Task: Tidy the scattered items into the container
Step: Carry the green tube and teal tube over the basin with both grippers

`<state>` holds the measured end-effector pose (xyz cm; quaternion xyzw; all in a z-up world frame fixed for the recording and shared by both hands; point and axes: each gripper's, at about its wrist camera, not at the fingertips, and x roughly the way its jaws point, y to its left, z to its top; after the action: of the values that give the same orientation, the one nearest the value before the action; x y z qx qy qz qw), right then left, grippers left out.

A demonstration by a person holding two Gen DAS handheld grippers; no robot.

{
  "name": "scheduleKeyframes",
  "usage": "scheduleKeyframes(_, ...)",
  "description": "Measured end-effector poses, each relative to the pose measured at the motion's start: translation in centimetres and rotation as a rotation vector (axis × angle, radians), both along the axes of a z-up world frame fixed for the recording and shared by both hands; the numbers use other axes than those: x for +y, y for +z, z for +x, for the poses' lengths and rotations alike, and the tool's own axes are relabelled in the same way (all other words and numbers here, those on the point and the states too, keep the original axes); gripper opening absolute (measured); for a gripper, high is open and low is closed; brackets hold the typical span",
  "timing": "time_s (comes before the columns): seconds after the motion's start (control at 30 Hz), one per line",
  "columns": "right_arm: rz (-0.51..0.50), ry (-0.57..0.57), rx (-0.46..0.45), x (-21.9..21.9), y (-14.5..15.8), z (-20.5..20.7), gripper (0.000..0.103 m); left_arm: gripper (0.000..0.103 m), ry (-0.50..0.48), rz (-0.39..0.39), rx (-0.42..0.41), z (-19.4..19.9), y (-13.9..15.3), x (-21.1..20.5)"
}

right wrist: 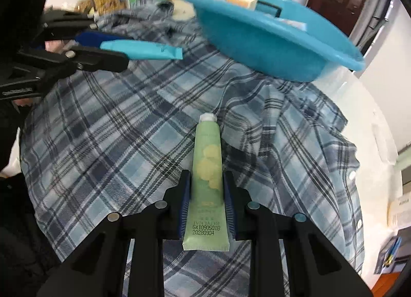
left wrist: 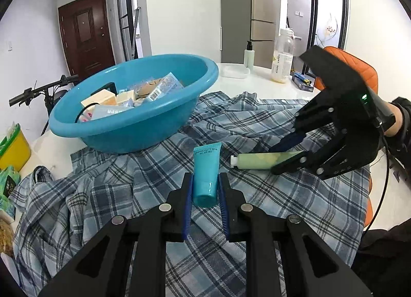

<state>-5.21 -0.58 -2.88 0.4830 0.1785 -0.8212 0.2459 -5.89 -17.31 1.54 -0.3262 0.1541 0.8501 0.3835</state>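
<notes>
At the bottom centre of the left wrist view, my left hand-held gripper (left wrist: pixel 205 191) is clenched on the teal tube (left wrist: pixel 206 171), cap end between the blue pads, crimped end pointing up the frame. My right hand-held gripper (right wrist: pixel 206 194) grasps the pale green tube (right wrist: pixel 207 181) along its body, white cap pointing away; from the left view it sits at the right of the frame, just beside the teal tube. Both tubes are over the rumpled plaid shirt (left wrist: pixel 257 127) spread across the white surface (left wrist: pixel 259 78). Upper left of that view, the blue basin (left wrist: pixel 133 127) rests on the shirt's edge, already holding boxes and packets. Behind it, upper right, stand a pump bottle (left wrist: pixel 249 56), a clear bottle (left wrist: pixel 282 57) and an orange chair (left wrist: pixel 359 65).
</notes>
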Motion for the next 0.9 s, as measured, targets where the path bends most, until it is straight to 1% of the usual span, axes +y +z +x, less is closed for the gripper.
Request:
scheduleKeyframes(0.1,-0.033,-0.014,0.057,0.5,1.5,1.1,0.023,0.021,0.004,0.005,0.014,0.2,0.3,-0.1)
scheduleKeyframes(0.27,-0.069,-0.017,0.115,0.8,3.7,2.0,0.023,0.021,0.031,0.02,0.027,0.1,0.8,-0.3)
scheduleKeyframes(0.47,-0.088,-0.008,0.199,0.0,6.3,1.8,0.023,0.021,0.071,0.057,0.04,0.0,2.0,-0.8)
scheduleKeyframes(0.53,-0.104,0.004,0.217,-0.2,7.3,2.0,0.023,0.021,0.073,0.077,0.041,0.1,2.6,-1.0)
scheduleKeyframes(0.6,-0.113,0.001,0.257,-0.4,8.4,2.2,0.023,0.021,0.073,0.09,0.055,0.2,3.3,-1.1)
scheduleKeyframes(0.73,-0.132,-0.001,0.294,-0.5,10.1,1.4,0.023,0.021,0.108,0.108,0.086,0.0,5.1,-1.2)
scheduleKeyframes(0.9,-0.182,-0.055,0.351,-0.6,11.9,-0.3,0.023,0.021,0.162,0.138,0.134,-0.9,7.5,-1.4)
